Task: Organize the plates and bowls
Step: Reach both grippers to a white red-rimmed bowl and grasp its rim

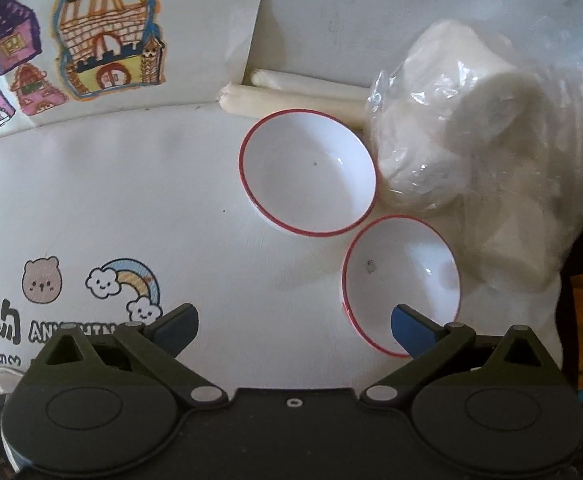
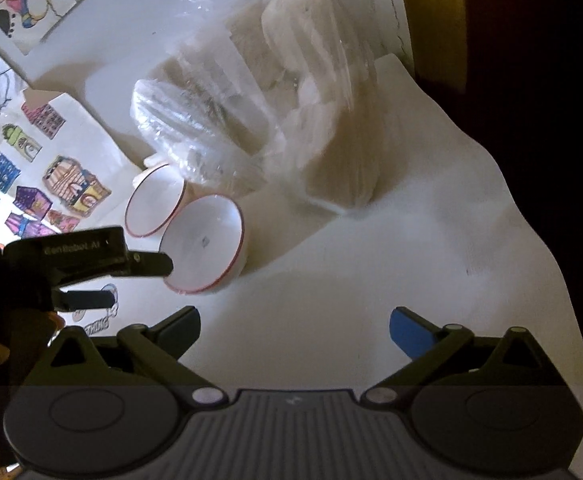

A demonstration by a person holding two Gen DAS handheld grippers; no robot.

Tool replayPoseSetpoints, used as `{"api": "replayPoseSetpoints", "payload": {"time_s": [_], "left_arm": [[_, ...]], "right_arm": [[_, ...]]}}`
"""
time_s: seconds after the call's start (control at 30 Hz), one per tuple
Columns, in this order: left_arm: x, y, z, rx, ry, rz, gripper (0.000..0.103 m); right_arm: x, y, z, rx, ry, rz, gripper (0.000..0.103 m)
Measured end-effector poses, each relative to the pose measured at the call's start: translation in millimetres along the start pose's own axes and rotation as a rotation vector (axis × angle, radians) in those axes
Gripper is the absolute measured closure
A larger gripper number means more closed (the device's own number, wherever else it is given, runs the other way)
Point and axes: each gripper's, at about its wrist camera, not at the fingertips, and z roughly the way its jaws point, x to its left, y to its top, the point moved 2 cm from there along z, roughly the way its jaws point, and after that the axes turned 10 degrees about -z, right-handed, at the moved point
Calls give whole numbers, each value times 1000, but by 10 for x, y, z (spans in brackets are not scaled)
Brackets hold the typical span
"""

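1. far left, coloured house drawings [image 1: 107, 44] lie flat on the white desk [image 1: 151, 200].
2. left gripper [image 1: 294, 328] hangs over the desk, fingers spread wide, nothing between them.
3. two red-rimmed bowls side by side: far bowl [image 1: 307, 172], near bowl [image 1: 401, 284] just past the blue finger pad.
4. plastic-wrapped white bundle [image 1: 471, 152] sits right of the bowls.
5. right gripper [image 2: 294, 330] gapes wide too, empty, over bare desk.

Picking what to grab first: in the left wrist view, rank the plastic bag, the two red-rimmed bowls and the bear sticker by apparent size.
1. plastic bag
2. far bowl and near bowl: look alike; fisheye and nearness leave it unsure
3. bear sticker
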Motion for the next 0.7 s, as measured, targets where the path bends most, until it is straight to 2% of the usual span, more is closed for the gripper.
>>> {"api": "replayPoseSetpoints", "payload": {"time_s": [0.53, 0.7], "left_arm": [[-27, 92, 155, 14, 59, 28, 1], [-20, 140, 99, -11, 76, 28, 1]], "right_arm": [[-7, 189, 388, -26, 15, 2, 0], [39, 249, 462, -36, 28, -5, 9]]}}
